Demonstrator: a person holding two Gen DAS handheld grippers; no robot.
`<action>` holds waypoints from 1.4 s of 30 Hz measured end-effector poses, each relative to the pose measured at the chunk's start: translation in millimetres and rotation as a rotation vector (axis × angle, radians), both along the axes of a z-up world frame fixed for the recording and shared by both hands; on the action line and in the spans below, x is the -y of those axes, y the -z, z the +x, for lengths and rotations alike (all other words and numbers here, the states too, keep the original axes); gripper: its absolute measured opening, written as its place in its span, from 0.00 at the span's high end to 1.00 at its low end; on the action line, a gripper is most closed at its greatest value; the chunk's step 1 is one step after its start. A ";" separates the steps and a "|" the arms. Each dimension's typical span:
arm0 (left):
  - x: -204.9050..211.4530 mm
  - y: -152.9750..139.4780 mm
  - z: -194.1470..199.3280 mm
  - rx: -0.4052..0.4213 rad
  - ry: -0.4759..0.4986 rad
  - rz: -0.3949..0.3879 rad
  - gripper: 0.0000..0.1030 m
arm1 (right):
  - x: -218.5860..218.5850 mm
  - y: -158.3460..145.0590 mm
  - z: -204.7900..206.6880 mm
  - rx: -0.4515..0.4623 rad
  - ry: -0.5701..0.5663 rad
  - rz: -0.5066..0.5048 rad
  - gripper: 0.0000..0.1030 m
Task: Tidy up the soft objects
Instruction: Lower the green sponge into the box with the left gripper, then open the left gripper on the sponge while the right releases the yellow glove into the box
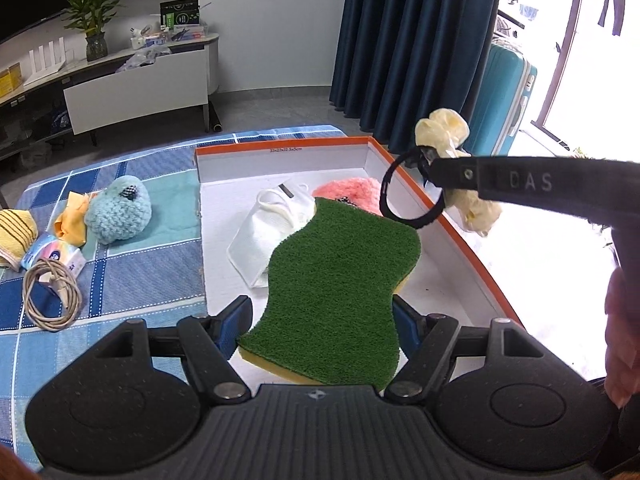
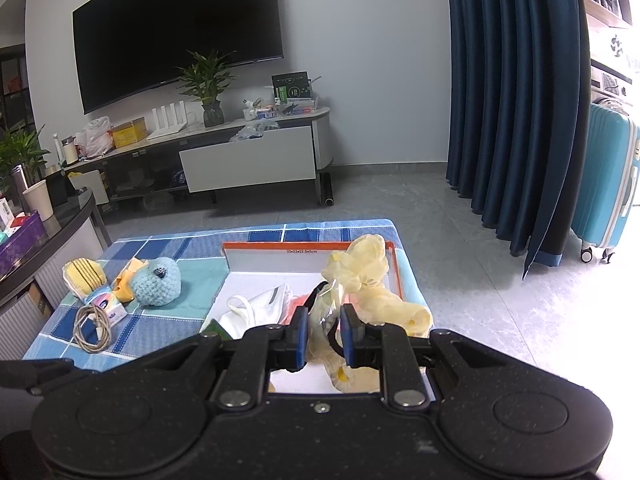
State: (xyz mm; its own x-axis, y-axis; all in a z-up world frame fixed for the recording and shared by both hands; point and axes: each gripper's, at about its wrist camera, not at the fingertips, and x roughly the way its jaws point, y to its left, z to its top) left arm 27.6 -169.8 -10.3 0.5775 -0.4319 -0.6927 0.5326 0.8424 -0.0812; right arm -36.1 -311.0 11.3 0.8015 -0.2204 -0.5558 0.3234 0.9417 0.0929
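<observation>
Sponge [image 1: 332, 292], green top w/ yellow base, sits between our left gripper's [image 1: 322, 326] pads, jaws fairly wide and clamped on its waist, so we call it held. Its long axis runs straight out from the jaws, over the near end of the box [image 1: 280, 148]. Inside the box: white mask [image 1: 272, 232] and pink fuzzy thing [image 1: 352, 192], both just past the sponge's far tip. Our right gripper [image 2: 325, 334] has jaws narrow, pinching a pale yellow scrunchie [image 2: 364, 276] plus black hair tie [image 1: 408, 190], hanging over the box's right wall. Blue knit toy [image 1: 118, 210] and cable [image 1: 50, 296] lie left of the box, on the checked cloth [image 1: 140, 280]. We judge both hands need only lower and release; the left is nearer the box floor.
</observation>
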 end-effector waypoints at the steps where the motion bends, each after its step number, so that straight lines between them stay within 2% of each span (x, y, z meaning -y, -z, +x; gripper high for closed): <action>1: 1.6 0.7 0.5 -0.002 0.005 0.001 0.28 | 1.6 -1.1 2.7 0.000 -0.002 0.001 0.79; 14: 18.2 9.4 5.9 -0.028 0.048 0.014 0.28 | 22.3 -2.7 33.7 -0.013 -0.014 0.011 0.78; 25: 25.5 17.8 11.2 -0.048 0.078 0.019 0.28 | 41.3 7.8 77.8 -0.032 -0.014 0.050 0.74; 26: 25.8 18.3 12.0 -0.050 0.078 0.019 0.28 | 43.4 8.4 81.5 -0.027 -0.014 0.051 0.73; 27: 26.3 18.3 12.0 -0.051 0.077 0.020 0.28 | 45.3 9.2 85.1 -0.020 -0.019 0.055 0.68; 28: 26.5 18.7 12.7 -0.052 0.077 0.020 0.28 | 47.9 9.4 87.7 -0.017 -0.022 0.060 0.55; 30: 27.7 19.2 12.9 -0.055 0.079 0.020 0.28 | 50.6 8.6 87.6 -0.003 -0.010 0.061 0.40; 34: 33.0 20.8 13.9 -0.054 0.100 0.020 0.28 | 48.9 1.6 72.3 0.029 0.005 0.034 0.40; 36: 35.4 21.4 12.3 -0.051 0.113 0.022 0.21 | 48.5 -3.7 61.2 0.049 0.008 0.030 0.39; 38: 36.0 20.4 9.6 -0.041 0.112 0.019 0.08 | 46.5 -9.2 49.5 0.066 0.012 0.021 0.37; 42: 31.5 13.5 3.7 -0.019 0.103 0.001 0.06 | 40.6 -19.8 31.8 0.089 0.014 -0.001 0.35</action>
